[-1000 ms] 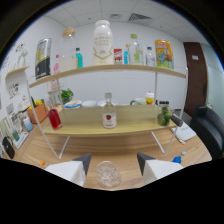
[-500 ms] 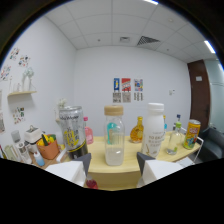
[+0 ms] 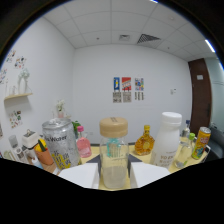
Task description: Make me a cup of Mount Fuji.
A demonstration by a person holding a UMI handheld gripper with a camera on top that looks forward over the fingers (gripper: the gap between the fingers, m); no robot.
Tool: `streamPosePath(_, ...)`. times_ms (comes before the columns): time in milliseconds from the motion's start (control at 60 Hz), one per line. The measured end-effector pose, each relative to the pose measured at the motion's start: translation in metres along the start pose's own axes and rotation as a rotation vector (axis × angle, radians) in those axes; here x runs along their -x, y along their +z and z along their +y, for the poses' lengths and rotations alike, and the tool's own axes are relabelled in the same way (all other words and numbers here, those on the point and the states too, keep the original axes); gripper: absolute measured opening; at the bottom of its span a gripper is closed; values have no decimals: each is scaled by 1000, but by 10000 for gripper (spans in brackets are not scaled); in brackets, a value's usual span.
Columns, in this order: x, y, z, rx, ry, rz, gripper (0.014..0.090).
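Farthest left, a small white wall shelf (image 3: 19, 95) carries a pale vase with thin stems. Below it sits an orange cup-shaped holder (image 3: 44, 156), stuffed with small items too blurred to name. Next stands a tall silver metal can (image 3: 60, 144) with printed lettering and a yellow band near its base, its body smooth and cylindrical. Just behind its right side is a small pink bottle with a pink cap (image 3: 83, 145).

In the centre, a clear glass jar with a tan, wood-coloured lid (image 3: 113, 155) stands between the two white fingers (image 3: 80, 176). It is mostly see-through, with a pale cloudy layer in its lower part and a teal mark on its upper half. The gripper (image 3: 114, 176) has its finger faces lying close along both sides of the jar; whether they press on the glass cannot be told.

Right of the jar, further back, is an amber faceted glass bottle (image 3: 144, 142) holding golden liquid. Beside it rises a large white opaque plastic bottle with a white screw cap (image 3: 166, 139). A slim clear bottle (image 3: 184, 149) follows, then a yellow-and-orange drink can (image 3: 201, 142). All rest on the light wooden desk (image 3: 141, 158). Three coloured posters (image 3: 127, 89) hang on the white back wall.
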Motion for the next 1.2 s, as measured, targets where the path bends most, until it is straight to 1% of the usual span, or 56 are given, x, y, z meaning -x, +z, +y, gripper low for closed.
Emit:
streamPosePath(67,4,-8,-3,-1,-1,-22,409)
streamPosePath(250,13,-55,-20,-75,-13,-83,403)
streamPosePath(300,13,-69,-17,-91,1,-99,403)
streamPosePath(383,13,-89,4,-87,7,-125,402)
streamPosePath(417,12,-92,20,-77,12,-126,400)
streamPosePath(517,7,-100,82,-4,34,-120,400)
streamPosePath(617,0,-97,153,54,25,-102,400)
streamPosePath(683,0,-96,197,108,36,-97,400)
streamPosePath(750,2,-92,230,121,56,-99,401)
streamPosePath(800,2,-90,252,149,70,-96,403)
streamPosePath(900,3,-83,280,185,129,-94,402)
streamPosePath(1000,10,-78,291,203,344,-124,400)
streamPosePath(1067,13,-78,284,187,556,-160,401)
streamPosePath(1200,3,-70,276,158,896,-162,401)
